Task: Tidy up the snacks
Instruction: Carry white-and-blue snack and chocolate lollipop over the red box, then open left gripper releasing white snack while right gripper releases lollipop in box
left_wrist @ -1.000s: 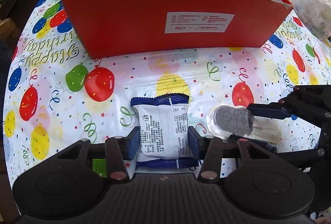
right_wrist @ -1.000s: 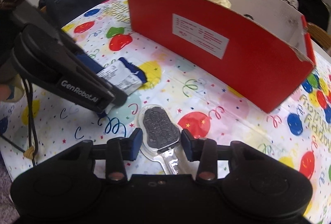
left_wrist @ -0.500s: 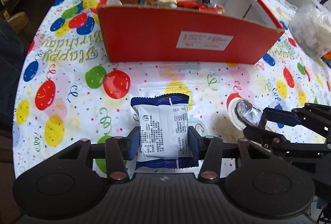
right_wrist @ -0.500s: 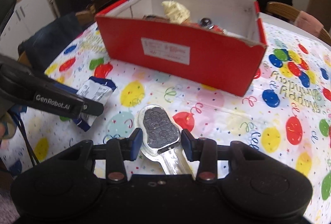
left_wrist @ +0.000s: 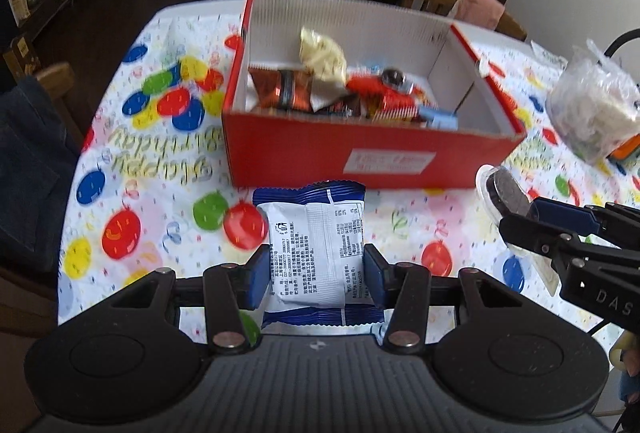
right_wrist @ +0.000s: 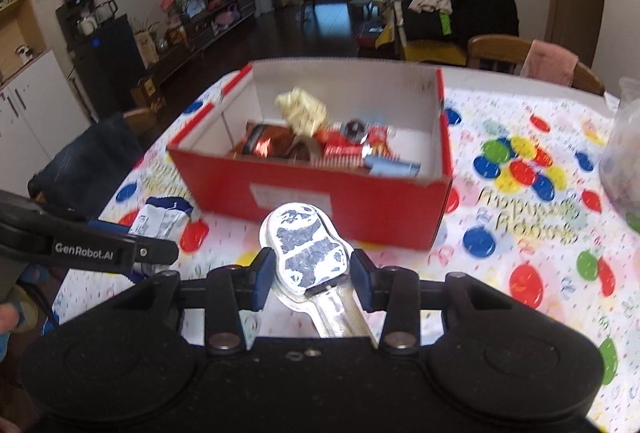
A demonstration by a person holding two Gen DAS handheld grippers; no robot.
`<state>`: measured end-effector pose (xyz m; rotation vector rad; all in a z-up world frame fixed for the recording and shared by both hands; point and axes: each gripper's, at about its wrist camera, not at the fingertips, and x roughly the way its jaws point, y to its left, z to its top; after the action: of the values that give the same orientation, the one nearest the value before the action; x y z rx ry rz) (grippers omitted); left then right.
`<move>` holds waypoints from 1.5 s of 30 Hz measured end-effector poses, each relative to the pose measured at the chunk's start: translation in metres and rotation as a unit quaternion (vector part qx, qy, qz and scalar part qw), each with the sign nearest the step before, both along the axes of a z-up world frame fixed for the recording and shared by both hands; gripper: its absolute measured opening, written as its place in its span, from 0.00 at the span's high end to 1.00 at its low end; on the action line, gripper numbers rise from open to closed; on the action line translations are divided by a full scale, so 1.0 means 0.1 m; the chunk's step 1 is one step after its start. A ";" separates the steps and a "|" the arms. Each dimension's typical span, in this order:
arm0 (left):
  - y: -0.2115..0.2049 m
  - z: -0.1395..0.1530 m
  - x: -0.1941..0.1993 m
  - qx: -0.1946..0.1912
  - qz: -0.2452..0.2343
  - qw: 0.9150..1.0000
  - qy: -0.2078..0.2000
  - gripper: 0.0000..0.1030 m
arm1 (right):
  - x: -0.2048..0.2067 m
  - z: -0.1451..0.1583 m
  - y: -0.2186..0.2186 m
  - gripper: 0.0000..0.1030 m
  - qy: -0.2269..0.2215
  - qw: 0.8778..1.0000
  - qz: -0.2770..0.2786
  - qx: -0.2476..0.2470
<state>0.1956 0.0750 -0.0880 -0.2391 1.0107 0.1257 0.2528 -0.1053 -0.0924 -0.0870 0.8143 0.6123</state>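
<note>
The left gripper is clamping its blue pads on the sides of a blue-and-white snack packet, which is sitting at the lower centre of the left wrist view, printed back facing the camera, held clear above the balloon-patterned tablecloth. The right gripper is gripping a clear-wrapped dark cookie on a stick at the lower centre of the right wrist view, its pads pressing on the wrapper's edges while the stick end is running back toward the camera. In the left wrist view that same gripper is reaching in from the right edge with the cookie at its tip. A red cardboard box is standing open-topped in the upper middle of both views, just beyond the two held snacks, and several wrapped snacks are lying piled inside it, among them a pale yellow crumpled wrapper, a brown foil pack and red packets. A clear plastic bag is resting on the cloth at the right edge of the left wrist view, well apart from the box.
</note>
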 end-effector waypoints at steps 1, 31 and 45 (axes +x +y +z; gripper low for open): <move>0.01 0.04 0.02 0.001 0.000 1.000 -0.005 0.54 | 0.03 0.04 0.00 0.62 -0.004 1.000 -0.002 0.002; 0.19 0.47 1.05 0.027 0.009 0.999 -0.028 0.54 | 1.19 0.37 0.33 0.62 -0.010 0.999 -0.044 0.029; 0.31 0.19 1.57 0.030 0.026 0.999 0.012 0.54 | 1.72 0.02 0.67 0.62 0.029 0.998 -0.048 -0.006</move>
<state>0.3529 0.1064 -0.0687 -0.2083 1.0233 0.2061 0.4246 -0.0388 -0.0909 -0.0412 0.8726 0.5220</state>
